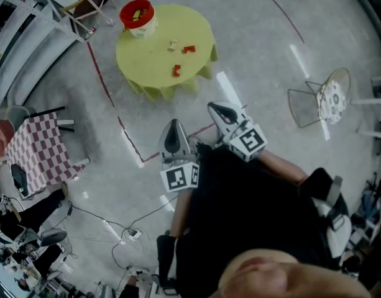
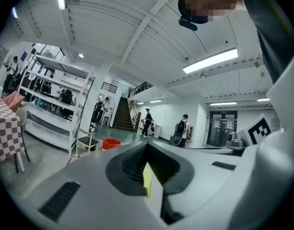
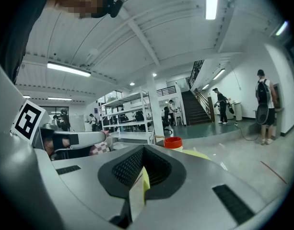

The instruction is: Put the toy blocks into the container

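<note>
— Where are the toy blocks (image 1: pixel 189 49)?
— On the round table (image 1: pixel 146 58), well ahead of both gripper tips. The red container (image 1: pixel 137 14) stands on the table's far edge, past the blocks.
— What do the tools hold?
— Nothing. The left gripper (image 1: pixel 174 129) and the right gripper (image 1: pixel 220 110) each have their jaws pressed together, close to the person's body.
— How to do this step well?
— Probably the person should walk closer first, open one gripper wide, then go for one block at a time.

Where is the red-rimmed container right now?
Head view, upper left: the red-rimmed container stands at the upper-left edge of the yellow table, with loose blocks to its right.
</note>
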Demonstrator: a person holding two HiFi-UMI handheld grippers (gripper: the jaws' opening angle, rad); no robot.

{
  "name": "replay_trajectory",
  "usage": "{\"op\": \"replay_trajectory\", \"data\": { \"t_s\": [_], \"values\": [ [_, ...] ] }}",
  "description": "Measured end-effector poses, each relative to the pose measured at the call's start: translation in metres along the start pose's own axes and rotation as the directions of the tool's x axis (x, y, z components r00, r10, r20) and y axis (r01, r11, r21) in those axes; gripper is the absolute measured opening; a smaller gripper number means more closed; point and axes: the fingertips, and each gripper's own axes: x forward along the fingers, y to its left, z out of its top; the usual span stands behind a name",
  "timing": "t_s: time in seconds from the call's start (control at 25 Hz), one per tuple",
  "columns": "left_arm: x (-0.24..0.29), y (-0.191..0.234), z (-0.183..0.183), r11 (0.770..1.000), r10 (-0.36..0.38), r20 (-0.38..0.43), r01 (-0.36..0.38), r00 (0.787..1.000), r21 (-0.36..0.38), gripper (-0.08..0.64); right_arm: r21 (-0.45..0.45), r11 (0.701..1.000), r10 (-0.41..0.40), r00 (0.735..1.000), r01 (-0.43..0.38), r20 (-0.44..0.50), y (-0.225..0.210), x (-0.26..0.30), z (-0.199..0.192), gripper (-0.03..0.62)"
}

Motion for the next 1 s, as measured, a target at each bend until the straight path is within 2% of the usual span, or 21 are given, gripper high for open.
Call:
{"op": "replay_trajectory", "data": {
  "t_s": [0.32,0.52,1.0],
  "values": [
    [-0.01,0.033,-0.006,0.999,-0.045,-0.002,0.045,0.999,-0.017,-0.015,-0.01,0.998,-0.058,0.998,0.058,0.022,0.02,0.02,-0.003,-0.003],
    [-0.005,0.042,-0.009,0.998,-0.048,-0.009,0.048,0.999,-0.031,-0.015,-0.019,0.998,-0.063,0.998,0.064,0.021,0.019,0.031,-0.002,-0.003],
    [0.075,0.073,0.001,0.999,-0.014,-0.022,0.013,1.0,-0.031,-0.015,-0.027,0.999,-0.024,1.0,0.024,0.019,-0.034,0.109,0.008,-0.003]
  ]
}}
